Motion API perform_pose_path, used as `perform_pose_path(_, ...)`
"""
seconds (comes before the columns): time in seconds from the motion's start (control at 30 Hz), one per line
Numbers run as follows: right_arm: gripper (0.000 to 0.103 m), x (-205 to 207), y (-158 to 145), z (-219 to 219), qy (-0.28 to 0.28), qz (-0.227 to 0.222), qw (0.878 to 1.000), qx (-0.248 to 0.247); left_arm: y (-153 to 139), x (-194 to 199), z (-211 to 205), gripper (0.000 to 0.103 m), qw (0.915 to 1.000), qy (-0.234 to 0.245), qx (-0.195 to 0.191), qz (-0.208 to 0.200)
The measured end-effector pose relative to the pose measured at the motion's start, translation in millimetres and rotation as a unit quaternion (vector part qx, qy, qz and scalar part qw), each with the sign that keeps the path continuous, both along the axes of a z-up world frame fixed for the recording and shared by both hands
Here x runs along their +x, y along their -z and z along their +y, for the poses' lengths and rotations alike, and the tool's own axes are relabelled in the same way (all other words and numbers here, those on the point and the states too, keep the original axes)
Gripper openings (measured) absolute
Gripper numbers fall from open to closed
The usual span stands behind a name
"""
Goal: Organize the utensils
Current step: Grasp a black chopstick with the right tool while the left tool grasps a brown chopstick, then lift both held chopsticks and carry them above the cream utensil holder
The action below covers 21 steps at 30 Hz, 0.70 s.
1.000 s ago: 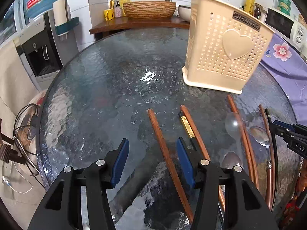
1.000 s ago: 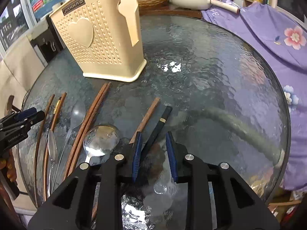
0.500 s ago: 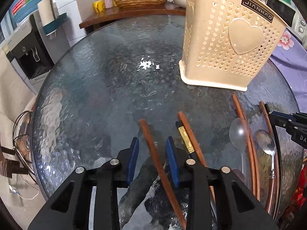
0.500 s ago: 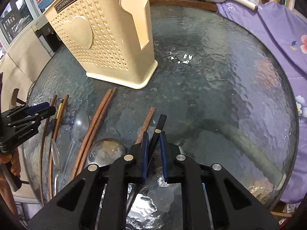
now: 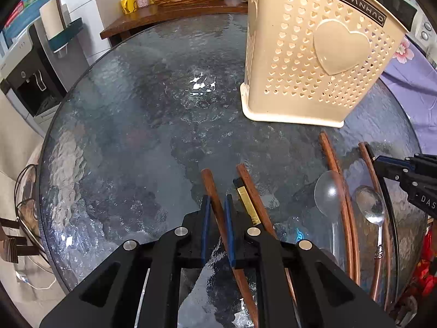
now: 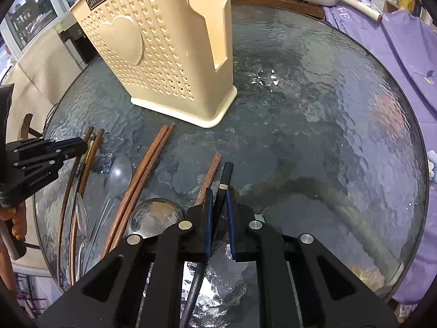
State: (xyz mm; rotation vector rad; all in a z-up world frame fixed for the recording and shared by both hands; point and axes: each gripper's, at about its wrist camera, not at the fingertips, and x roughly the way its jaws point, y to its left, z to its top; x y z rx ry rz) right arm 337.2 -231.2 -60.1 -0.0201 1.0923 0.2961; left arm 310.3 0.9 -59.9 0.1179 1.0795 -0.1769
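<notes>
In the left wrist view my left gripper is shut on a brown wooden chopstick that lies on the glass table. Its blue pads press both sides of the stick. In the right wrist view my right gripper is shut on a black chopstick with a gold band, beside a brown chopstick. The cream perforated utensil holder stands upright beyond both grippers. Each gripper shows in the other's view, the right gripper at the right edge, the left gripper at the left edge.
More utensils lie between the grippers: a pair of brown chopsticks, a clear plastic spoon, a metal spoon, and a black chopstick with a gold band. A purple flowered cloth covers furniture at the right. A wooden shelf stands behind.
Both grippers went from open around a chopstick to shut on it. Each also moved a little forward toward the utensil holder.
</notes>
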Motion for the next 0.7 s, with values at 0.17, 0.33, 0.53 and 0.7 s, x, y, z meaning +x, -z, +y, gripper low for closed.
perform_pose_path(0.17,0.009,-1,-4,-7,0.002,-0.017,1.0,0.026,1,5,0,0.008,0.9999,-0.01,-0.01,-0.008)
perform_pose_path(0.33,0.008,-11,-30,-14,-0.001,-0.071,0.997,0.036,-8,3,3,0.008,0.9991,-0.012,-0.027,-0.031)
perform_pose_path(0.53,0.008,-30,-73,-31,0.01,-0.137,0.987,0.083,-53,-15,12,0.007,0.9937,-0.013,-0.073,-0.084)
perform_pose_path(0.7,0.008,-54,-112,-37,-0.007,-0.185,0.976,0.116,-92,-33,16,0.007,0.9866,-0.007,-0.092,-0.135)
